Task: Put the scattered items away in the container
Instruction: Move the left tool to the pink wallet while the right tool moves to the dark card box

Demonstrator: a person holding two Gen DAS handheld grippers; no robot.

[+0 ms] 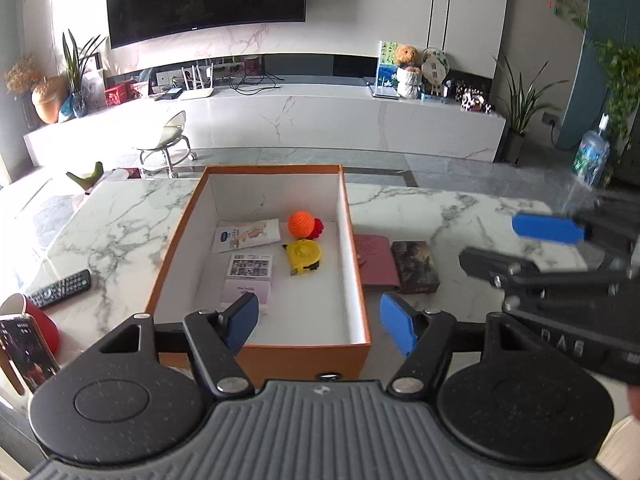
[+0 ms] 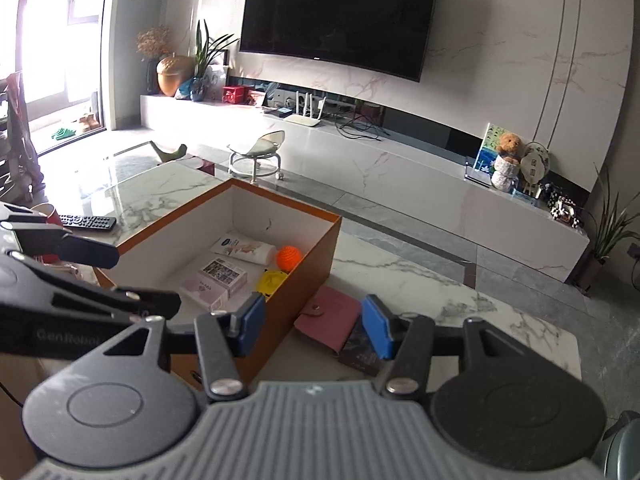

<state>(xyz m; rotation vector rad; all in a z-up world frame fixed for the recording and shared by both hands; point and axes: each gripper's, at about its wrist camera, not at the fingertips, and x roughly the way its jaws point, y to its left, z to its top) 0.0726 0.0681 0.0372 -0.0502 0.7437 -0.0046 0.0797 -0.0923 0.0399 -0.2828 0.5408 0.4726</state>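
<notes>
Two items left outside the box [image 1: 256,356] by my count: a pink wallet [image 2: 329,317] and a dark booklet [image 2: 360,354], lying side by side on the desk [image 1: 120,220], touching or nearly so, right against the box's right wall. Already inside: a white tube [image 1: 247,234], an orange ball [image 1: 301,224] with something red behind it, a yellow tape measure [image 1: 304,256], and a small pale pink carton [image 1: 249,280]. Right gripper [image 2: 314,328] jaws are apart and empty; the wallet sits just ahead of and between them, the booklet partly behind the right jaw. Left gripper [image 1: 320,322] jaws are also apart, holding nothing, hovering over the near edge of the box with the carton just beyond the left jaw. Judging step: mid-to-late task, right side lining up for a pick. Next move likely calls for dropping the right jaws around the wallet's edge; it's flat and lies flush on the desk, so getting a jaw under it looks fiddly, and the box wall sits close to the left jaw, leaving little clearance. A remote [image 1: 60,287] and a red cup [image 1: 36,320] lie well off to the left of the left jaws; can't tell if they count as clutter. Desk is glossy white marble with grey veining. Room beyond: wall TV [image 2: 340,16], long marble console, small stool [image 2: 256,152], potted plants, bright window glare at left.
</notes>
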